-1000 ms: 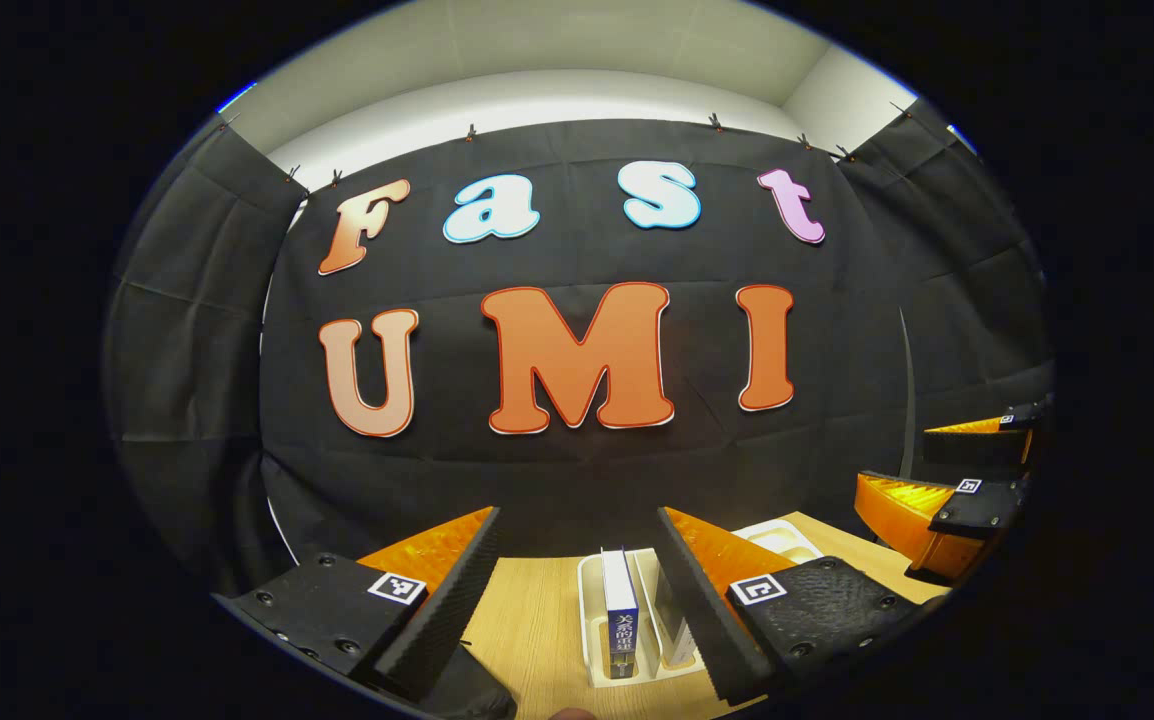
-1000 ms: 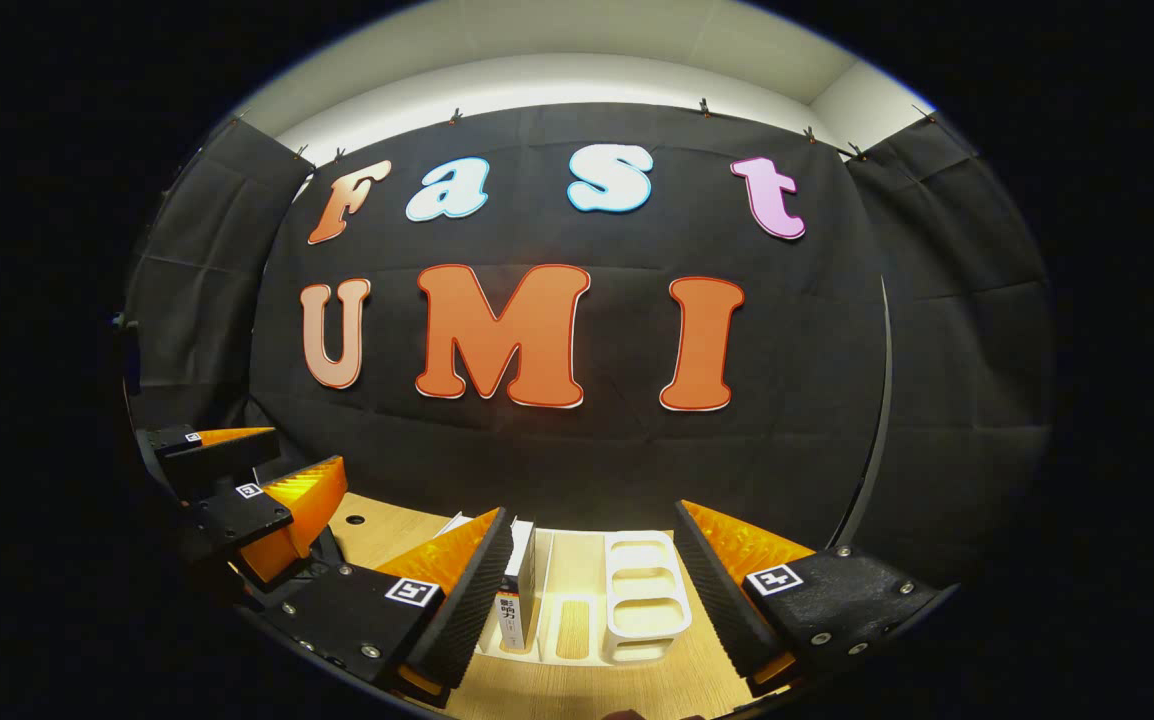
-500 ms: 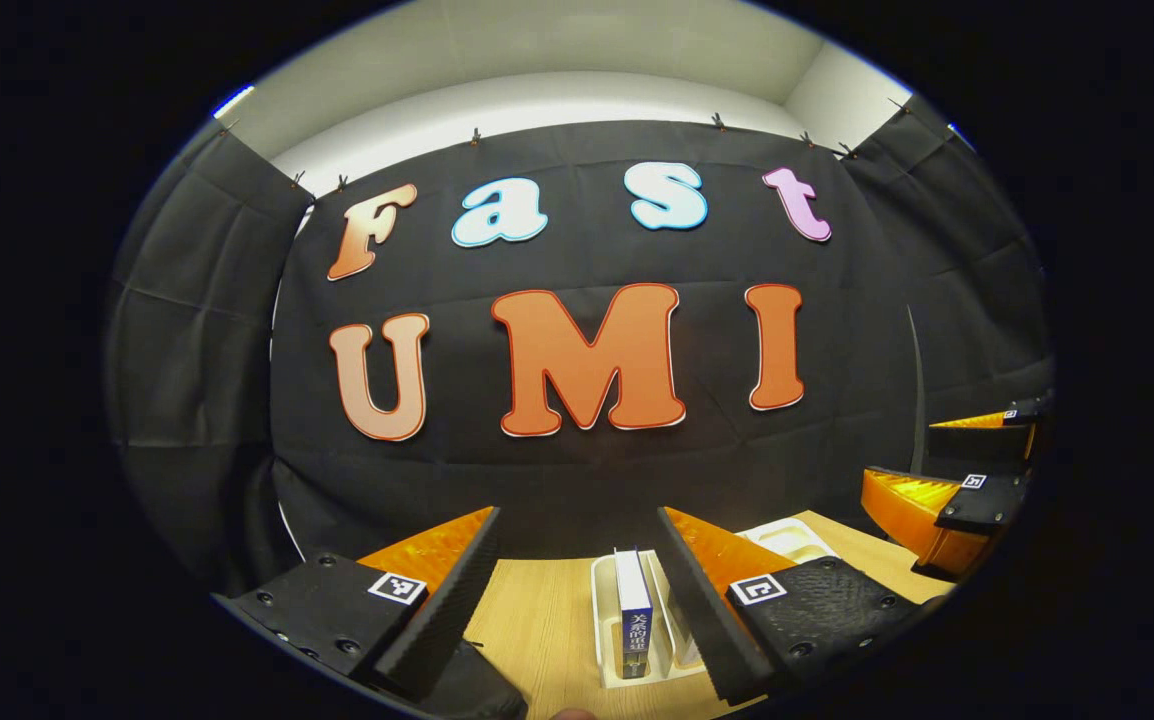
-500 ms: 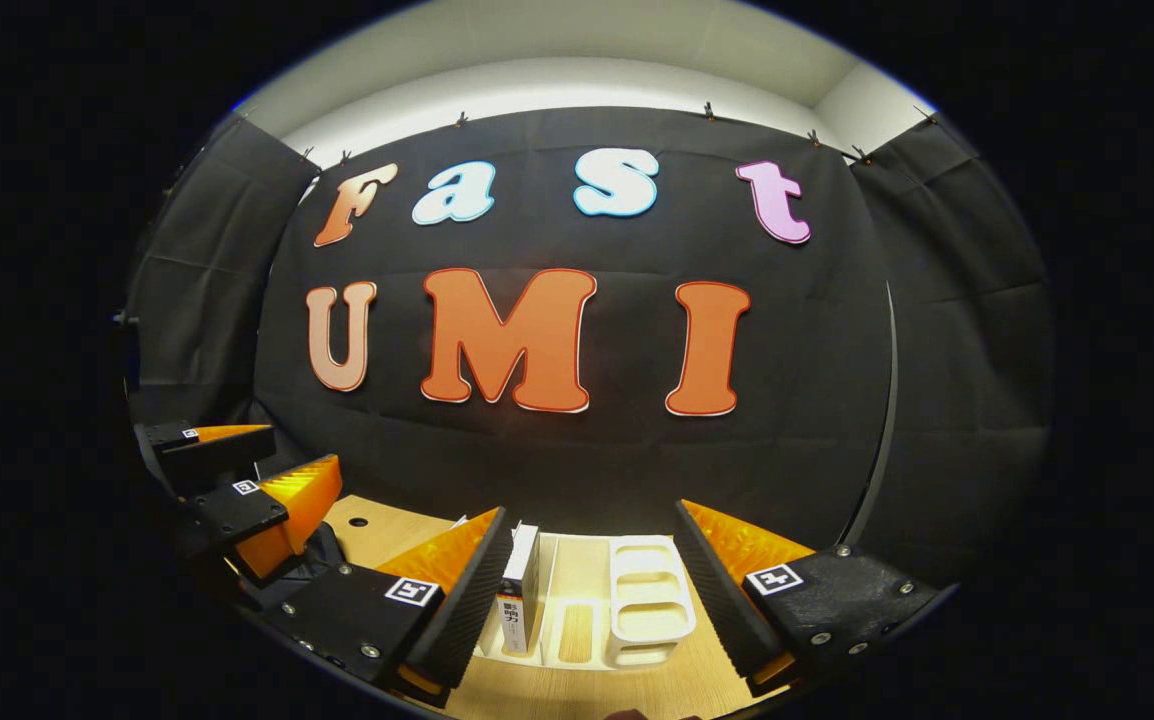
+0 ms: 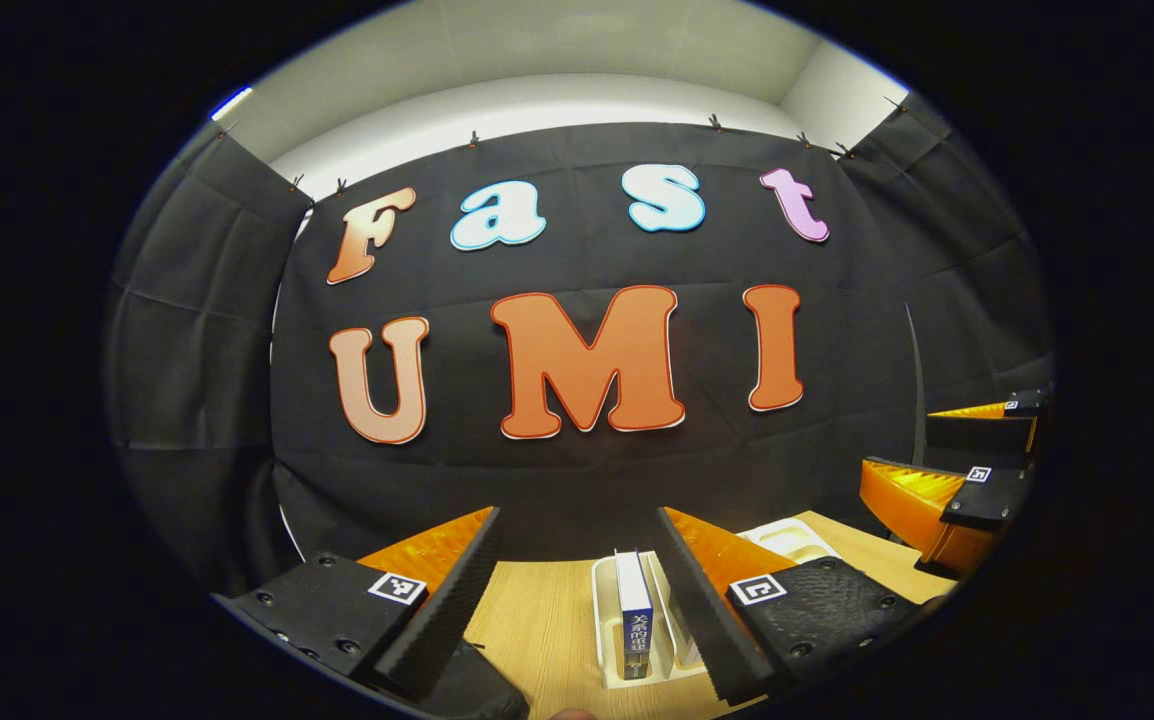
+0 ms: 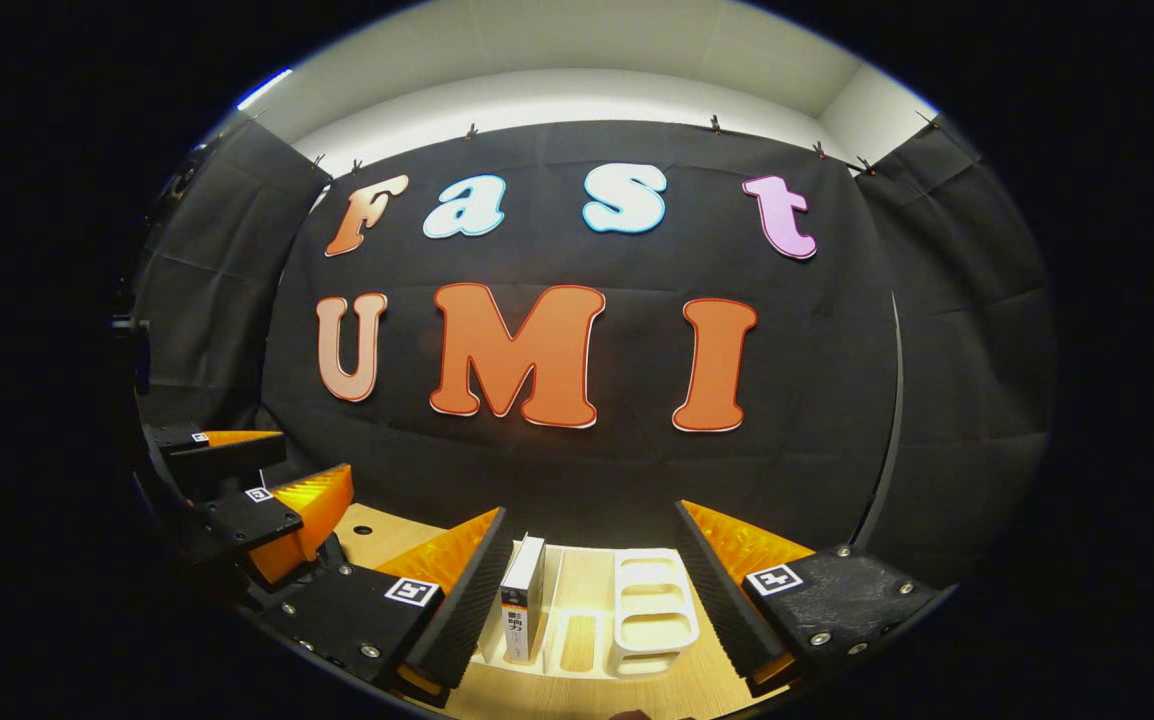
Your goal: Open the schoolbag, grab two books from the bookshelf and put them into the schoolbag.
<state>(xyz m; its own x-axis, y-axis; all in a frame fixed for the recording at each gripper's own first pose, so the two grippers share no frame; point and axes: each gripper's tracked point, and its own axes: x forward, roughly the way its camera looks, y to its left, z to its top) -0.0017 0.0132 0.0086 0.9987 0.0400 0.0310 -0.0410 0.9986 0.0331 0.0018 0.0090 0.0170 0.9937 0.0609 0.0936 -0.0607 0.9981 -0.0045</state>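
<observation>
- Your left tool (image 5: 577, 585) is held level and points at the black wall. Its two fingers are spread wide and hold nothing.
- Your right tool (image 6: 592, 590) is held the same way, level and facing the wall. Its fingers are wide apart too, with nothing between them.
- In the left gripper view, a blue book (image 5: 633, 612) stands up straight in the white bookshelf (image 5: 605, 630) on the wooden tabletop (image 5: 537, 620). It sits between your left tool's fingers but farther off, not touching them.
- That view also shows your right tool (image 5: 977, 470) off at the right edge, above the tabletop.
- In the right gripper view, a white book (image 6: 524, 598) stands in the same bookshelf (image 6: 652, 610), close beside the left finger (image 6: 462, 600). You cannot tell if they touch.
- The empty slots of the bookshelf show here, in the middle.
- Your left tool (image 6: 257, 480) shows at the left edge of this view, open.
</observation>
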